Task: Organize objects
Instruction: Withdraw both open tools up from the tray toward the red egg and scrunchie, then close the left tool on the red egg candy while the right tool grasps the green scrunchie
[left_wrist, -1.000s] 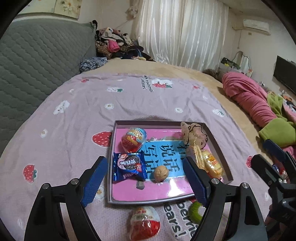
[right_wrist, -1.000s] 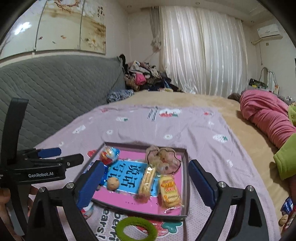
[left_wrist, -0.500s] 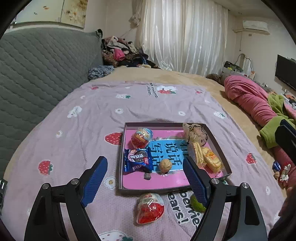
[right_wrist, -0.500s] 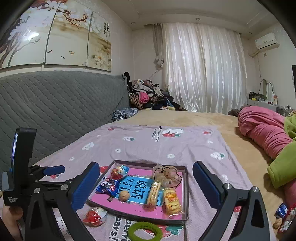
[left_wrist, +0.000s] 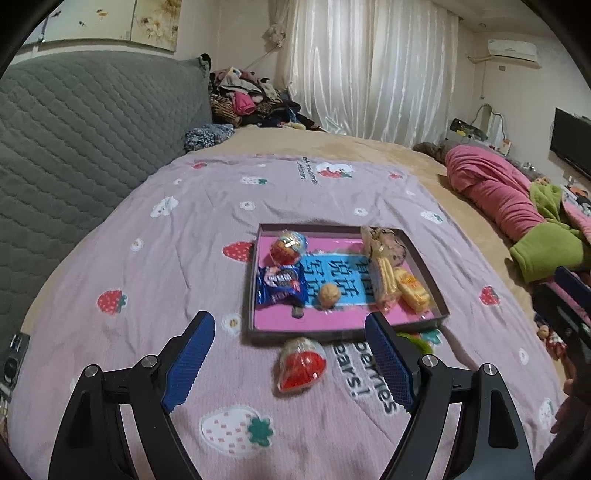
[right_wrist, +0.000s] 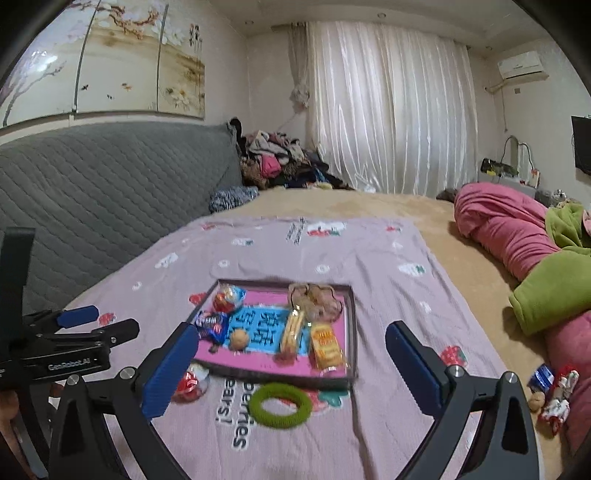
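A shallow tray (left_wrist: 424, 262) with a pink and blue liner lies on the purple strawberry sheet; it also shows in the right wrist view (right_wrist: 351, 314). It holds a foil egg (left_wrist: 287, 248), a blue cookie packet (left_wrist: 281, 285), a walnut (left_wrist: 329, 294), wafer packets (left_wrist: 384, 275) and a scrunchie (left_wrist: 388, 242). A red foil egg (left_wrist: 301, 365) lies on the sheet in front of the tray. A green ring (right_wrist: 280, 405) lies in front of the tray. My left gripper (left_wrist: 291, 369) is open and empty above the red egg. My right gripper (right_wrist: 291, 373) is open and empty above the ring.
A grey quilted headboard (left_wrist: 81, 122) runs along the left. Pink and green bedding (right_wrist: 524, 236) is bunched at the right. A clothes pile (right_wrist: 273, 162) sits at the back. Small snacks (right_wrist: 550, 391) lie at the right edge of the bed.
Both grippers have pulled back and up from the tray. The red egg and the green ring in front of the tray have come fully into view. Both stay open.
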